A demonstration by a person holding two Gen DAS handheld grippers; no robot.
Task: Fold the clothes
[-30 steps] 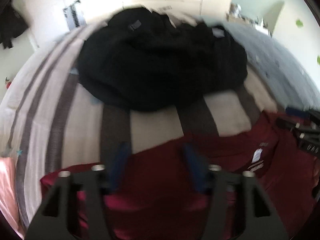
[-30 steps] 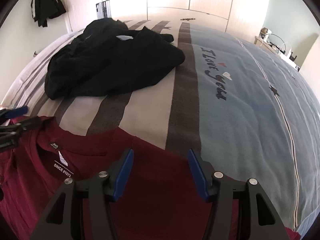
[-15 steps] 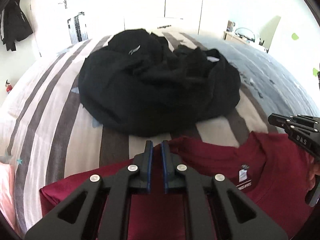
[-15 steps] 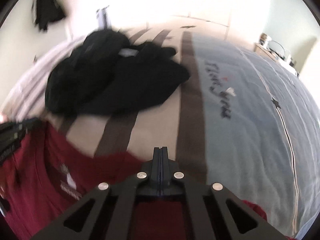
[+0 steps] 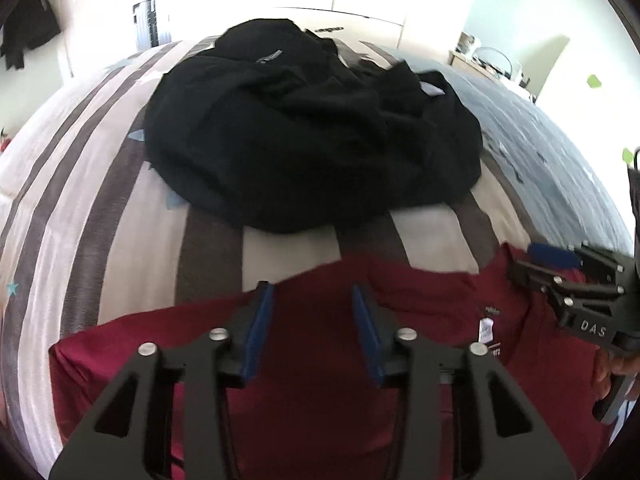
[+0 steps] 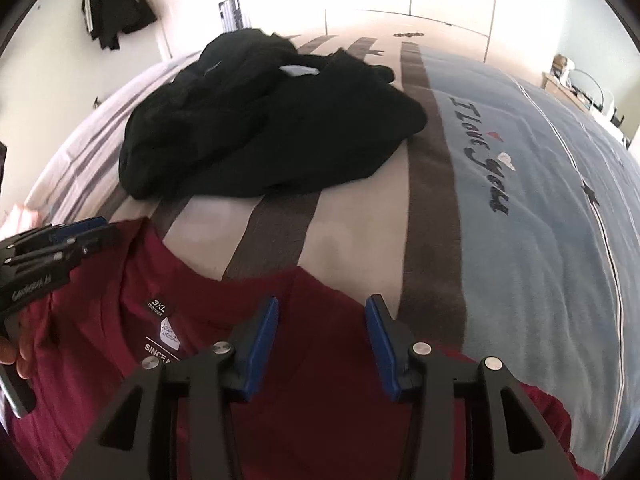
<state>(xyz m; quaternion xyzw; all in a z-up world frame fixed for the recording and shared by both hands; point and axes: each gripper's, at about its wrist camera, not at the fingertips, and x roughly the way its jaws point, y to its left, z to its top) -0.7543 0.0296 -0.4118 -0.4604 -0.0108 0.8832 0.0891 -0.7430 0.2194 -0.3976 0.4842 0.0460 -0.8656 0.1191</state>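
Red T-shirt (image 5: 320,360) between opening gripper (image 5: 312,320) jaws

A bed (image 6: 360,240) is being covered by a spread in cream with grey stripes, turning pale blue on the right, where "I Love You" is being shown in dark script. 2 lots of clothing are being carried directly on it: a dark red T-shirt (image 6: 328,392) at the near edge, and a black heap (image 5: 304,128) farther back, apart from it.
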